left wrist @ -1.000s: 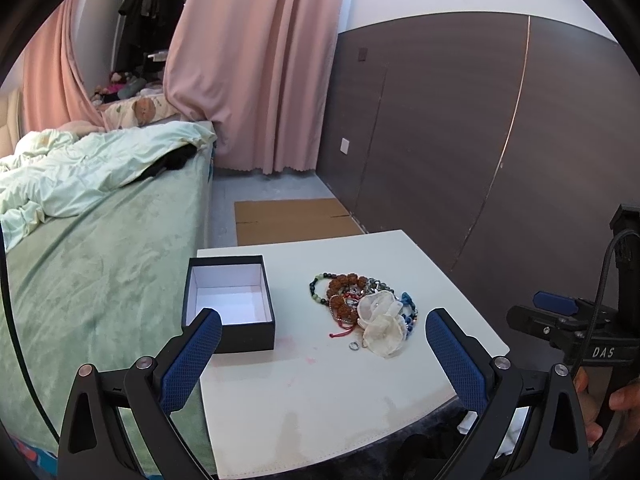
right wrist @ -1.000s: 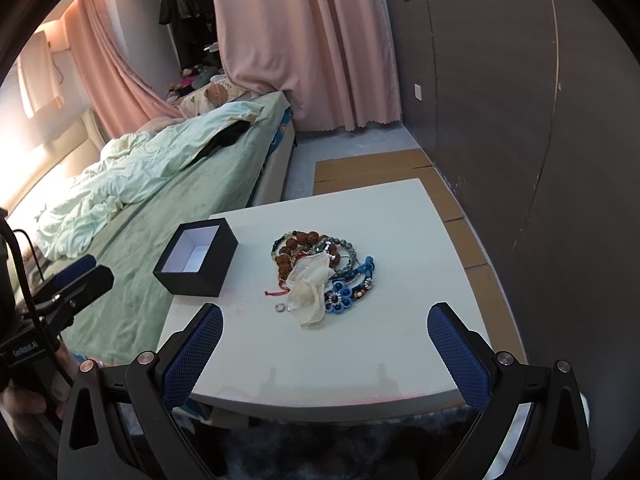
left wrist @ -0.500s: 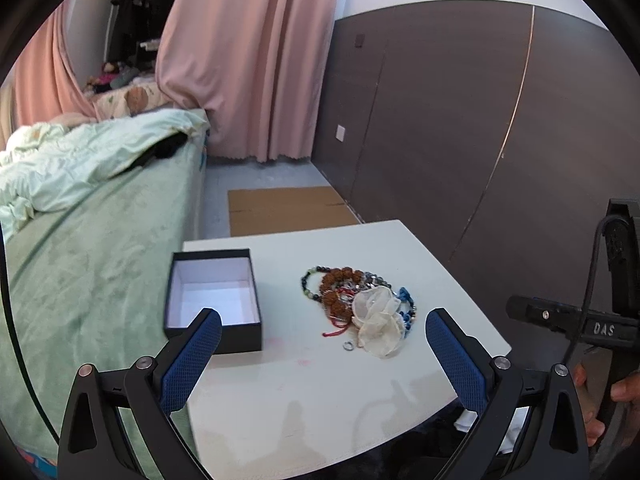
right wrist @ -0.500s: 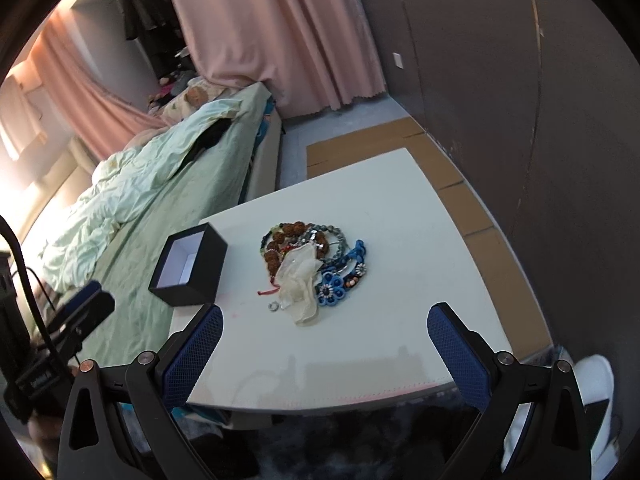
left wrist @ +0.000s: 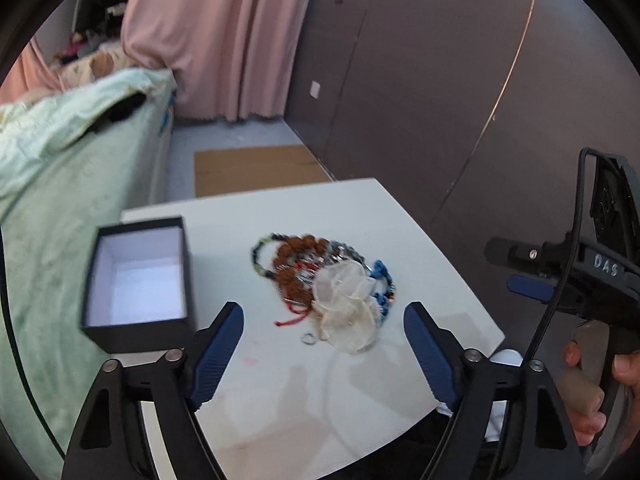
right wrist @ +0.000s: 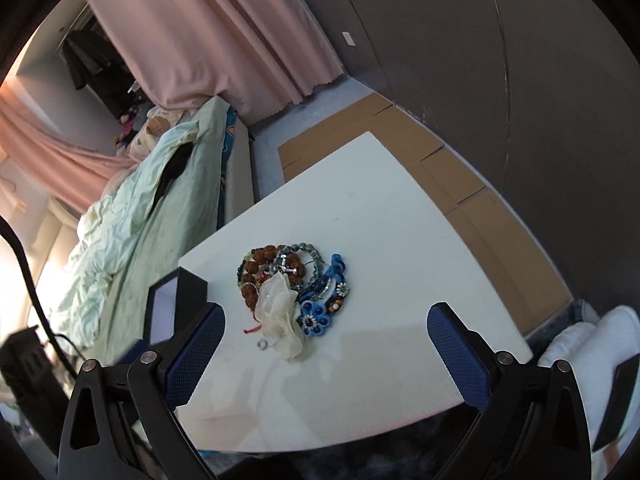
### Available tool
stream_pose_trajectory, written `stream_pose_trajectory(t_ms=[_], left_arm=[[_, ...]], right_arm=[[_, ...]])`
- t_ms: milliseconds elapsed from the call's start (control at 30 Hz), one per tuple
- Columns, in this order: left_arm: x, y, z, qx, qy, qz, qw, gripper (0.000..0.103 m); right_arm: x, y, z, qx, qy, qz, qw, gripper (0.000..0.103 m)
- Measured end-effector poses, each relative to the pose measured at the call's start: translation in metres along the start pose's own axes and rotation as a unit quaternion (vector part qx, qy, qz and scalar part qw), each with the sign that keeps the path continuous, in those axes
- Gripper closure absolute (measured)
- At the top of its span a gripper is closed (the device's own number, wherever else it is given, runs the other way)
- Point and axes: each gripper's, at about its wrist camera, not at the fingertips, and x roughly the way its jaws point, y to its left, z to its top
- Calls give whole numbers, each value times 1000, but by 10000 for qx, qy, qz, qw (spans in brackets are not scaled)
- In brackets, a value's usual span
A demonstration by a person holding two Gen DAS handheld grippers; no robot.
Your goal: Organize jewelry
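Note:
A pile of jewelry (left wrist: 320, 276) (right wrist: 292, 280) lies mid-table: brown bead bracelets, a blue flower piece (right wrist: 316, 316), a white sheer pouch (left wrist: 348, 308) (right wrist: 280, 316), a red cord and a small silver ring (left wrist: 307, 338) (right wrist: 262, 345). An open black box with a white lining (left wrist: 140, 284) (right wrist: 176, 304) stands left of the pile. My left gripper (left wrist: 323, 316) hovers just short of the pile; its jaws are closing with nothing between them. My right gripper (right wrist: 326, 320) stands open near the table's front edge, empty; it also shows at the right of the left wrist view.
The white table (left wrist: 360, 208) (right wrist: 400, 216) stands between a green-covered bed (left wrist: 60, 184) on the left and a dark panelled wall (left wrist: 440, 100) on the right. Flattened cardboard (right wrist: 460, 184) lies on the floor beyond. A hand (left wrist: 588, 392) grips the right tool's handle.
Both grippers have come forward and down toward the jewelry pile. The left jaws have narrowed. The right wrist view has rolled, tilting the table.

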Motion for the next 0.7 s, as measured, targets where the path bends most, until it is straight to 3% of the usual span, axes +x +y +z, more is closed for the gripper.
stream_pose_trajectory(t_ms=[300,400,533,700], left_arm=[[46,-11,1,-125,432,-204,9988,27],[58,-14,3,-121,510,-192,9984,27],[76,-15,3,-82,599,-132,9981,27],[100,-17,1,200,797,-14,9966,28]], right_arm=[[16,-14,7,576,112,193,9981,6],[21,-20,11,703,175,171,9972,16],[30,-32,17,950,276,212,9949,19],[43,-40,21,939,439,27,9946,31]])
